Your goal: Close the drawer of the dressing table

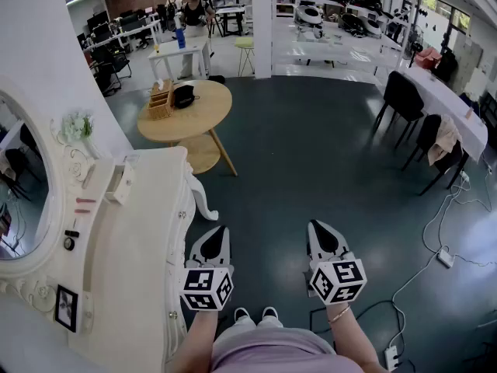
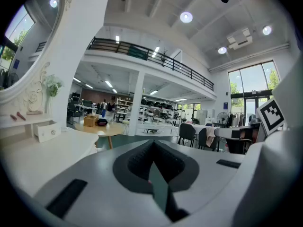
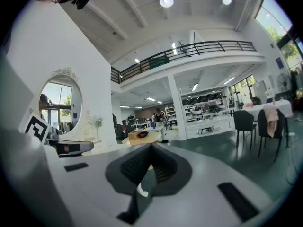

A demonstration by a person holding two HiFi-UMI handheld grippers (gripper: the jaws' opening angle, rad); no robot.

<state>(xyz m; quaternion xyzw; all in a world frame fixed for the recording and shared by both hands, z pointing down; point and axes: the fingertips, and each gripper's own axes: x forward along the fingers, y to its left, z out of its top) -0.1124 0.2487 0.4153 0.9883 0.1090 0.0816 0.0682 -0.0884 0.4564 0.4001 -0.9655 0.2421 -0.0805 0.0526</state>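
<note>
- The left tongs [image 1: 223, 229] are held low, just beside the front of the white ornate dressing bench [image 1: 132, 239], and point forward over the dark blue-green floor [image 1: 311, 154]. In the left gripper view their jaws are pressed together with nothing between them [image 2: 152, 144].
- The right tongs [image 1: 314, 224] sit level with the left pair and well apart from the bench. Their jaws are also together and empty [image 3: 151, 146].
- Each pair carries a white cube with black square markers, at left [image 1: 206, 288] and at right [image 1: 338, 280].
- The dressing bench stands along the left of the head view. Its drawer fronts [image 1: 177, 286] with small knobs run down the edge nearest the left tongs. From this steep angle they look flush with the bench, though I cannot tell for certain.
- An oval mirror in a carved white frame [image 1: 23, 185] rises at the bench's far left.
- On the bench top rest a small white box with a drawer [image 1: 120, 183], a sprig of white flowers [image 1: 76, 124] and a small black-framed picture [image 1: 66, 308].
- Ahead stands a round light-wood bench [image 1: 203, 119] with a slatted wooden box [image 1: 161, 99] and a black pouch [image 1: 184, 95] on it.
- Black chairs [image 1: 400, 95] line a long white bench [image 1: 446, 103] at the right.
- The person's white shoes [image 1: 256, 315] show between the two pairs of tongs.
</note>
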